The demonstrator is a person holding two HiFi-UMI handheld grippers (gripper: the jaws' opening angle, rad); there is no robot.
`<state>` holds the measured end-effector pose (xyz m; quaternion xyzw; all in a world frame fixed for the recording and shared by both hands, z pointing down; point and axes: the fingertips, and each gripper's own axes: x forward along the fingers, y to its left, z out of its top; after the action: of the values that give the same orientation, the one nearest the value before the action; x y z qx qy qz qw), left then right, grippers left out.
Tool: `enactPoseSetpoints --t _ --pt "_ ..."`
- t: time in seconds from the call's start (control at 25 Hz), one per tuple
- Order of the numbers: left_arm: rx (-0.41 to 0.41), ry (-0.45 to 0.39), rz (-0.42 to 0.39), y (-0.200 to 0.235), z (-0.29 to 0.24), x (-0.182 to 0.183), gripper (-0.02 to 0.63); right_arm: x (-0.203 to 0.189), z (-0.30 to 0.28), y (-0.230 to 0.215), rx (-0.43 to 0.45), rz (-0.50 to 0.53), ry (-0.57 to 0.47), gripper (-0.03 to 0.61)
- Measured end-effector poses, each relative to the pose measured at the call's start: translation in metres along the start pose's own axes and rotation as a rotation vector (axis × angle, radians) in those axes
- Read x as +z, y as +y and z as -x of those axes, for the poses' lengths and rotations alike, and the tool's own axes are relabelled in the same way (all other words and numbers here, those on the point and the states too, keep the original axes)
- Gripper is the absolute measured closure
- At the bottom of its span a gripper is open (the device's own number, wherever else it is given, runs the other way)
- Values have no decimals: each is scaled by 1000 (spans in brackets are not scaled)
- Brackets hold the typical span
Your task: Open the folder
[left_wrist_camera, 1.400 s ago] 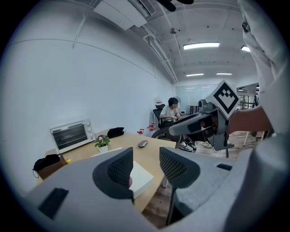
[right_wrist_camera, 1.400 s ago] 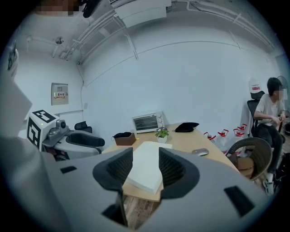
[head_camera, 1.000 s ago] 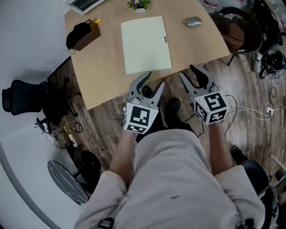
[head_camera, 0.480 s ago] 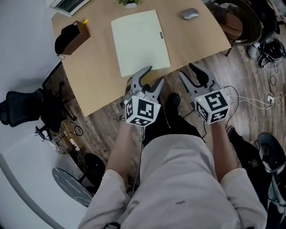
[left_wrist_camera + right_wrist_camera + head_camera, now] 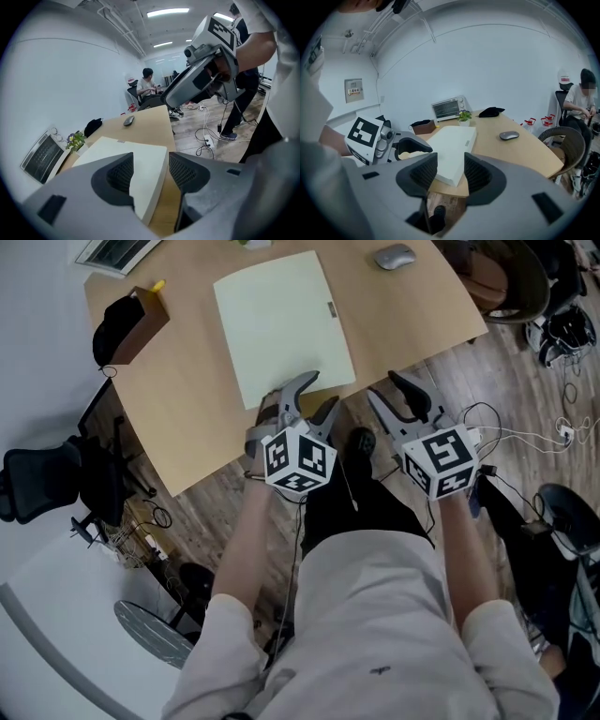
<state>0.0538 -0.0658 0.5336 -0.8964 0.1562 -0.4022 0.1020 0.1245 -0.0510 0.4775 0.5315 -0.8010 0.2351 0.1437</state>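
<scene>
A pale cream folder lies closed on the wooden table. My left gripper hangs over the folder's near right corner at the table's front edge. Its jaws have just been opening and stand wide. In the left gripper view that corner of the folder shows between the jaws, and the pads do not press on it. My right gripper is open and empty, just off the table's front edge over the floor. It looks at the folder from the near side.
A grey mouse lies at the table's far right. A brown box with a black cap sits at the far left. A wicker chair and floor cables are at the right, a black office chair at the left. A person sits beyond.
Both grippers have come down and closer to the table's front edge. The left one has rolled and its jaws have spread wider, with its tips now at the folder's near corner.
</scene>
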Motion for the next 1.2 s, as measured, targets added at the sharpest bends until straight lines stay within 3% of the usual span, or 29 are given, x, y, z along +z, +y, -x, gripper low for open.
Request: enactPoseSetpoints --t 0.4,0.88,1.2 --pt "-45 45 -120 -5 -29 -19 387 -13 -19 -11 -29 -49 33 410" --pt "-73 42 -176 -2 -41 -25 387 -14 -35 -23 -60 -91 36 411" --pt "-85 38 -159 -1 -41 -30 388 -14 -42 -23 -65 -103 38 411"
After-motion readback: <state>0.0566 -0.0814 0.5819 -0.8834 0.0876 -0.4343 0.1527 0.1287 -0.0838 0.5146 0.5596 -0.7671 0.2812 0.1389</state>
